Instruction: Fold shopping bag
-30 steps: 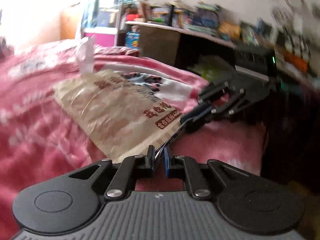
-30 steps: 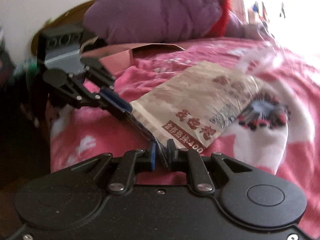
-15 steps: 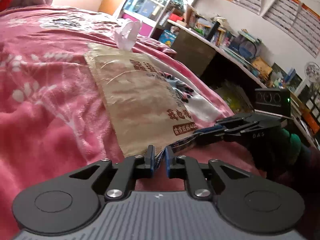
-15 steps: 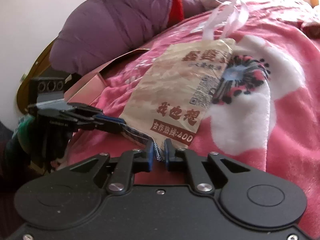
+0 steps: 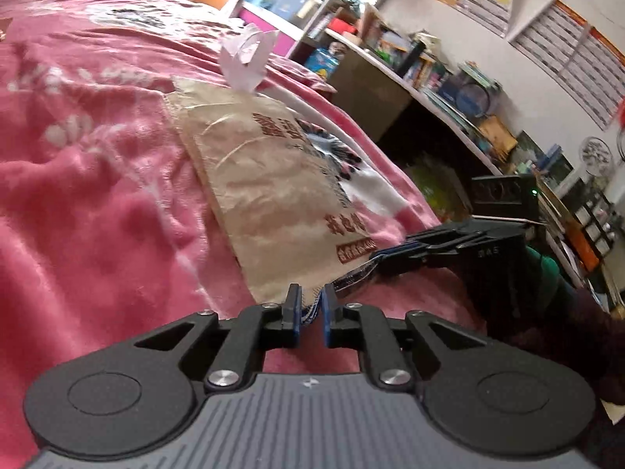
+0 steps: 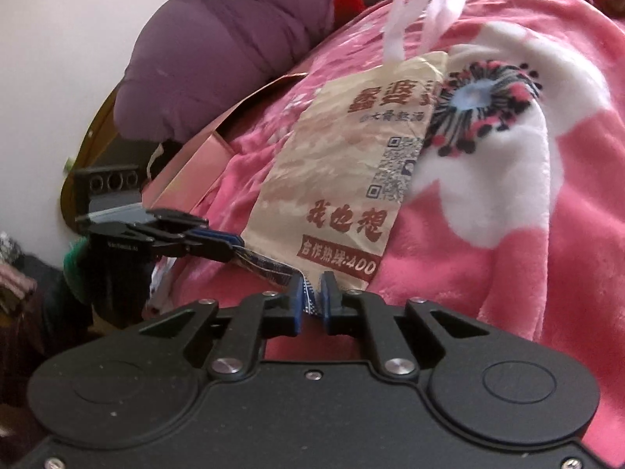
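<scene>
Both grippers, left gripper (image 5: 310, 306) and right gripper (image 6: 311, 293), pinch the shopping bag's (image 5: 269, 195) near edge; its long axis runs toward twelve o'clock.

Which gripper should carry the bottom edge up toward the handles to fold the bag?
Neither alone: left gripper and right gripper each pinch a bottom corner of the shopping bag; probably move both toward the white handles.

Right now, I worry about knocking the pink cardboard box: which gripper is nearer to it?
Left. The left gripper grips the bag's corner just in front of the pink box; the right gripper holds the other corner, farther off.
</scene>
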The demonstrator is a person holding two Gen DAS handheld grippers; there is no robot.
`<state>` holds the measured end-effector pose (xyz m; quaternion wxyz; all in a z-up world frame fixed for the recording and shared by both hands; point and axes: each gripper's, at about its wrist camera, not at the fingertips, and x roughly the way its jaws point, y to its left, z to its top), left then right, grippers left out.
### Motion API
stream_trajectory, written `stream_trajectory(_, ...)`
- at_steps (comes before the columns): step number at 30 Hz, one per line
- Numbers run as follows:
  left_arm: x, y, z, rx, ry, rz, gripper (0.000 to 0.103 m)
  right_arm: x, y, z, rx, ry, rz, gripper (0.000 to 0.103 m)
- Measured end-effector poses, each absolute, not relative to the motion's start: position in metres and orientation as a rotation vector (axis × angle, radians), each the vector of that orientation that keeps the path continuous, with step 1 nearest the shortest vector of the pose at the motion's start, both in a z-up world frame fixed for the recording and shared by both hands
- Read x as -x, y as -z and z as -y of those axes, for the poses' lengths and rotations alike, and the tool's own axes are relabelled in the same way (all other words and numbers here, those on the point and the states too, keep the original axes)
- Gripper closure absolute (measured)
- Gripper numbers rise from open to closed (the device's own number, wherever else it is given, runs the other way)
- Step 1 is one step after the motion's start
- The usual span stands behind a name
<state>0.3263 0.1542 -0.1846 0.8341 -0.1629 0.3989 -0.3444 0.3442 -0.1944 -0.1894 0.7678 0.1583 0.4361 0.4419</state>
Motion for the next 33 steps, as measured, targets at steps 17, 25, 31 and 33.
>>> stream_trajectory(17,-0.318,0.180,-0.134,0.112,0.603,-0.789,0.091,-0.335,0.174,0.166,0.042,-0.865,-0.773,0.098)
stream_trajectory(25,-0.283,0.149,-0.133,-0.075,0.425,-0.630,0.091,-0.331,0.174,0.164,0.079,-0.842,-0.745,0.098)
stream_trajectory(31,-0.270,0.142,-0.087,-0.160,0.604,-0.521,0.091,-0.330,0.174,0.164,0.075,-0.831,-0.740,0.097)
stream_trajectory(33,-0.276,0.155,-0.068,-0.220,0.636,-0.540,0.091,-0.331,0.175,0.165,0.071,-0.832,-0.742,0.097)
